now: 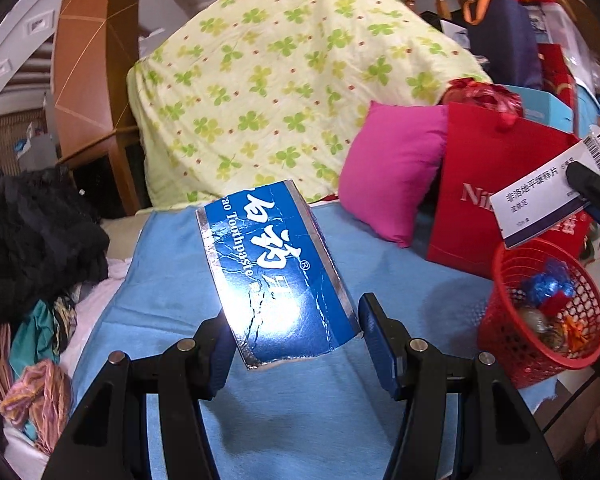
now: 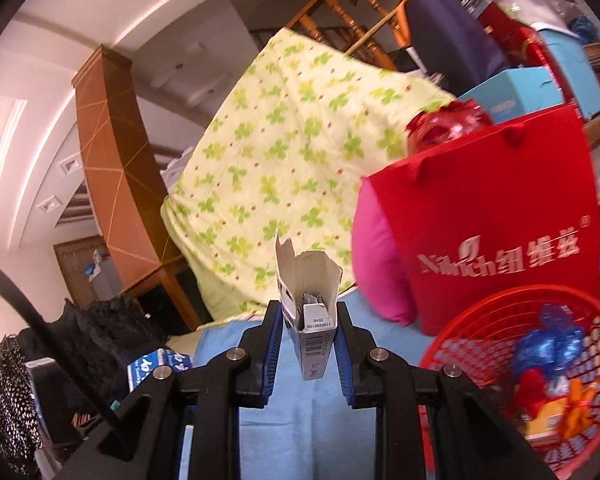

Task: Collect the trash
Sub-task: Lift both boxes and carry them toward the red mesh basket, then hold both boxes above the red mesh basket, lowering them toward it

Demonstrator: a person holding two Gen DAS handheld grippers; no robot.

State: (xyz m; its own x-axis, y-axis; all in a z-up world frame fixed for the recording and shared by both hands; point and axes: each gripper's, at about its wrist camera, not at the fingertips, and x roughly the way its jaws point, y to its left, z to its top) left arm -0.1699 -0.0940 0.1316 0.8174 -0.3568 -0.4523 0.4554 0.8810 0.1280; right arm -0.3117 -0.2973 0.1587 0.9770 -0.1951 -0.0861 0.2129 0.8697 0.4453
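Observation:
My left gripper [image 1: 298,336] is shut on a crumpled blue toothpaste box [image 1: 276,272] and holds it tilted above the light blue cloth [image 1: 172,272]. At the right edge of the left wrist view, my right gripper [image 1: 592,196] grips a small white medicine box [image 1: 540,204] above the red mesh basket [image 1: 500,332]. In the right wrist view the right gripper [image 2: 308,344] is shut on that medicine box [image 2: 312,320], which stands upright with its top flap torn open. The basket [image 2: 460,320] sits at lower right with wrappers inside. The toothpaste box [image 2: 160,362] shows at the left.
A red paper bag [image 1: 484,184] and a pink cushion [image 1: 392,172] stand behind the basket. A clover-print quilt [image 1: 268,80] is heaped at the back. Black clothes [image 1: 32,232] and yarn [image 1: 32,396] lie to the left. Boxes are stacked at the back right [image 2: 512,88].

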